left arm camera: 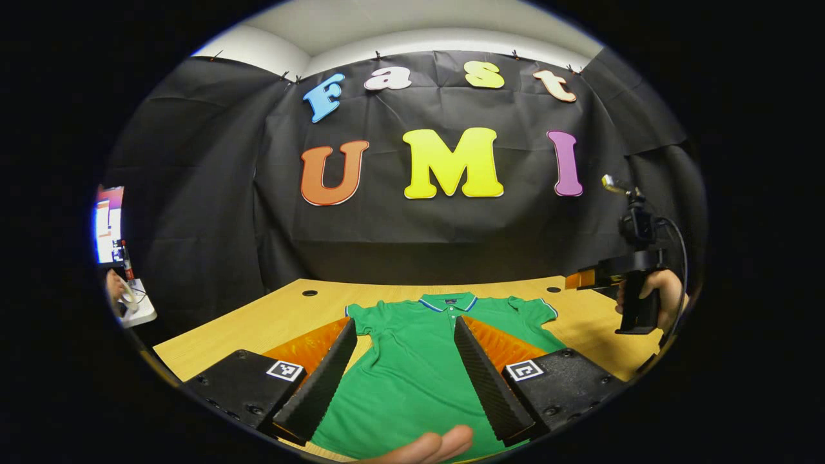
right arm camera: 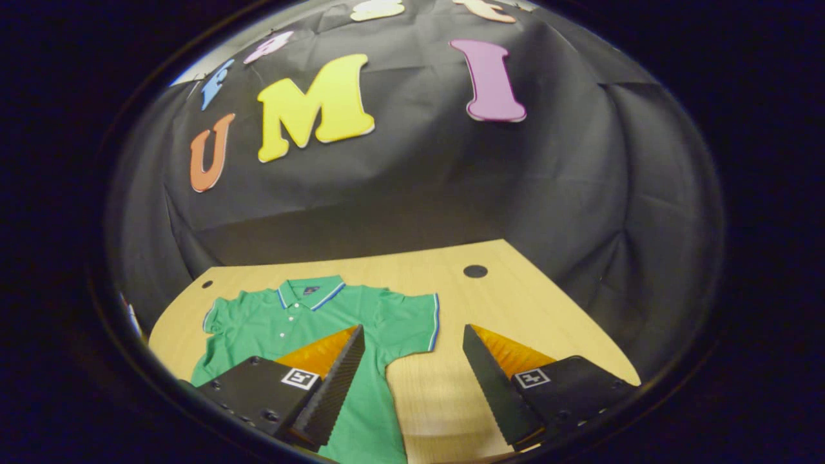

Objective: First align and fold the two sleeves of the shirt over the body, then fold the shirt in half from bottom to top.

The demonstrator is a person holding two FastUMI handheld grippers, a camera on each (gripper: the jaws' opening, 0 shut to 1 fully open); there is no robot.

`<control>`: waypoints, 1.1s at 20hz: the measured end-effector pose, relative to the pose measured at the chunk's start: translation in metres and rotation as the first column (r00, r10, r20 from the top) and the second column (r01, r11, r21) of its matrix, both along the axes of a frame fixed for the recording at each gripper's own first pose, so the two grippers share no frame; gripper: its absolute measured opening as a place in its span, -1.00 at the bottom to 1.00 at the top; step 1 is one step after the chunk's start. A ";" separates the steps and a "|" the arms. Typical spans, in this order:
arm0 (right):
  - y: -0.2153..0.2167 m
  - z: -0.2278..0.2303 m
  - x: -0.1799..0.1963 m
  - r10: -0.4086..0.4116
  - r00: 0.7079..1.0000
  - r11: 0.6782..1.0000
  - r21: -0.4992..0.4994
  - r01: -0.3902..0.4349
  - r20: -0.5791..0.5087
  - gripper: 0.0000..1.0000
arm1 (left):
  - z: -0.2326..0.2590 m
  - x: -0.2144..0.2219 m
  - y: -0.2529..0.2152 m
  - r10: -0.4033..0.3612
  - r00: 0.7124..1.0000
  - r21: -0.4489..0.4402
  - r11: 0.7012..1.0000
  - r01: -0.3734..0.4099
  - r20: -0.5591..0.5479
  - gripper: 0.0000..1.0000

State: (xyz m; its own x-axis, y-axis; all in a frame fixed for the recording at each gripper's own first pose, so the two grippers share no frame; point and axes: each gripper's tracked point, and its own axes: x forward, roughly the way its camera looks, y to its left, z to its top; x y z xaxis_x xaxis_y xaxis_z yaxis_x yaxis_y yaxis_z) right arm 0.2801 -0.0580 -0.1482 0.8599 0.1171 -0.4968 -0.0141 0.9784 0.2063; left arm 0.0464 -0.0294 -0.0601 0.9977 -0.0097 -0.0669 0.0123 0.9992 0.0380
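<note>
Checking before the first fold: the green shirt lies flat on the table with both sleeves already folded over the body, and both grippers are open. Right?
Not quite. On the shirt the sleeves are not folded: the right gripper view shows the sleeve spread out flat on the table. The left gripper and right gripper are open.

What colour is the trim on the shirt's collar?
Blue and white striping on the green shirt's collar, clearest in the right gripper view.
</note>
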 end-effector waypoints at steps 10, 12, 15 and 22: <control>0.006 -0.099 0.090 0.070 0.942 0.969 0.246 0.014 -0.328 0.76 | -0.024 0.021 -0.005 -0.008 1.000 -0.061 0.998 0.007 -0.021 0.96; 0.006 -0.103 0.097 0.063 0.940 0.958 0.285 0.038 -0.336 0.51 | -0.026 0.023 -0.005 -0.007 1.000 -0.046 0.999 0.006 -0.021 0.96; 0.014 -0.100 0.096 0.086 0.930 0.939 0.342 0.045 -0.358 0.33 | -0.029 0.027 -0.009 -0.012 1.000 -0.031 0.999 0.012 -0.017 0.96; 0.025 -0.111 0.101 0.064 0.923 0.980 0.198 0.013 -0.379 -0.99 | -0.040 0.031 -0.007 -0.001 0.999 -0.018 1.000 0.000 -0.036 0.96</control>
State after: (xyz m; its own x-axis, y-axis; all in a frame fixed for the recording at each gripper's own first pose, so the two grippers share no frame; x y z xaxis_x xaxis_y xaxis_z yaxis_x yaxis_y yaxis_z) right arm 0.3812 -0.0328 -0.2593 0.6043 0.2632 -0.7520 0.0794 0.9193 0.3855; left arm 0.0770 -0.0360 -0.0999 0.9946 -0.0116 -0.1030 0.0137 0.9997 0.0197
